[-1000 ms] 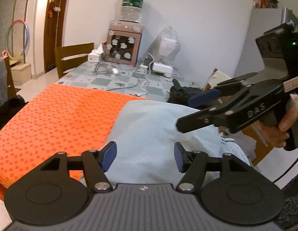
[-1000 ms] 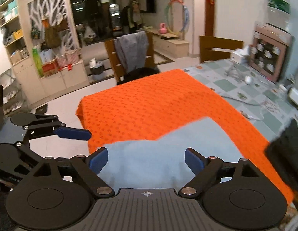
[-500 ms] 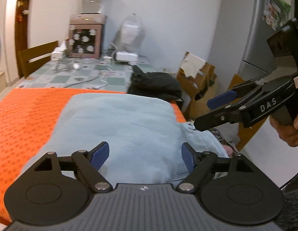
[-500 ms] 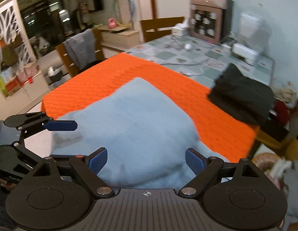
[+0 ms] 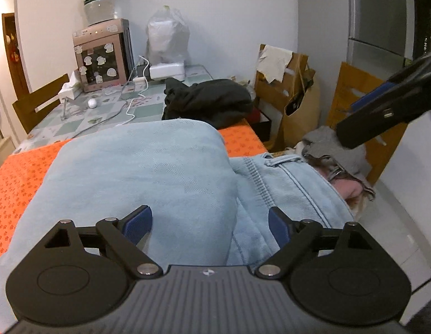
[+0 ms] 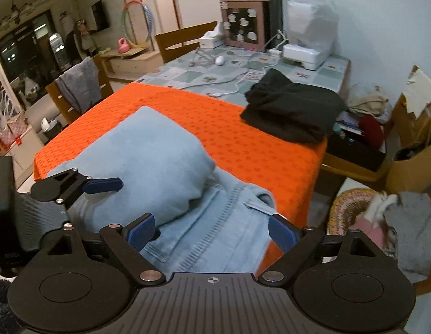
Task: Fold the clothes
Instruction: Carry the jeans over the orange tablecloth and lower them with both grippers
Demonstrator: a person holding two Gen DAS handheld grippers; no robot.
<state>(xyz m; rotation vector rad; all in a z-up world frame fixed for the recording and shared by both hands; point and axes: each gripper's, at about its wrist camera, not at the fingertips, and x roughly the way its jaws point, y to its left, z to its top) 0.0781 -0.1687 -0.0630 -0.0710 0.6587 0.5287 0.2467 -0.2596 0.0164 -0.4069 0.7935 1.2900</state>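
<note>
Left tongs (image 5: pixel 209 224) spread over folded jeans (image 5: pixel 137 167) | right tongs (image 6: pixel 211 231) spread above waistband | orange worktop (image 6: pixel 243 136) beneath

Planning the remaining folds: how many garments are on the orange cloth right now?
2: the light blue jeans at the near edge under both claws, and a folded black garment at the far right corner. More clothes sit in a basket off the table.

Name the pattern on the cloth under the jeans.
Orange cloth with small darker orange motifs in rows, clearest in the right wrist view.
</note>
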